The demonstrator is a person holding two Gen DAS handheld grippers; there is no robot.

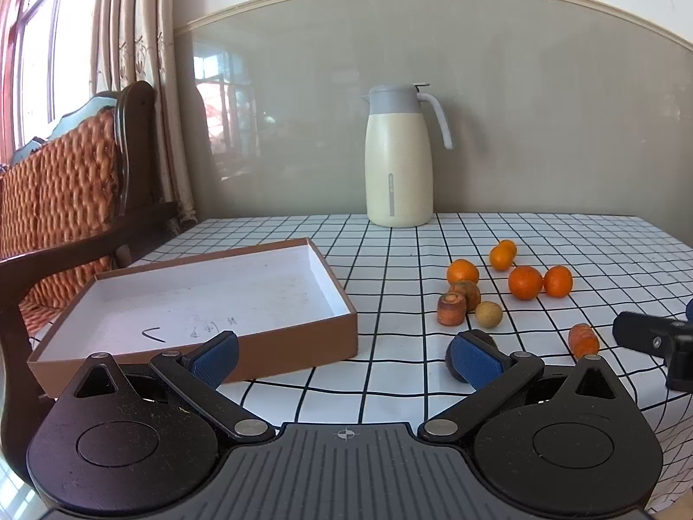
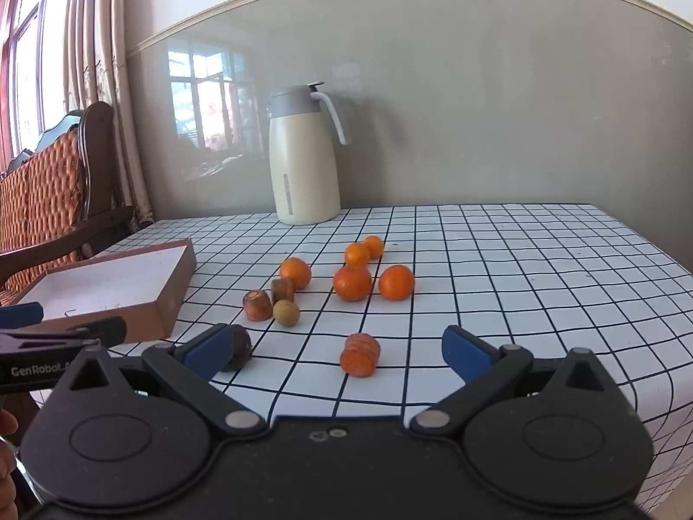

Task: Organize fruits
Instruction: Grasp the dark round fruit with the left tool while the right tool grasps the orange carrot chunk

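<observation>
Several small oranges lie in a loose group on the checked tablecloth, with carrot pieces, a pale round longan and a dark round fruit nearer the front. An empty brown box with a white inside stands at the left. My left gripper is open, low over the front edge, between the box and the dark fruit. My right gripper is open, its jaws on either side of the nearest carrot piece, apart from it.
A cream thermos jug stands at the back of the table by the wall. A wooden chair with an orange woven cushion is at the left, beside curtains and a window. The right gripper shows at the left wrist view's right edge.
</observation>
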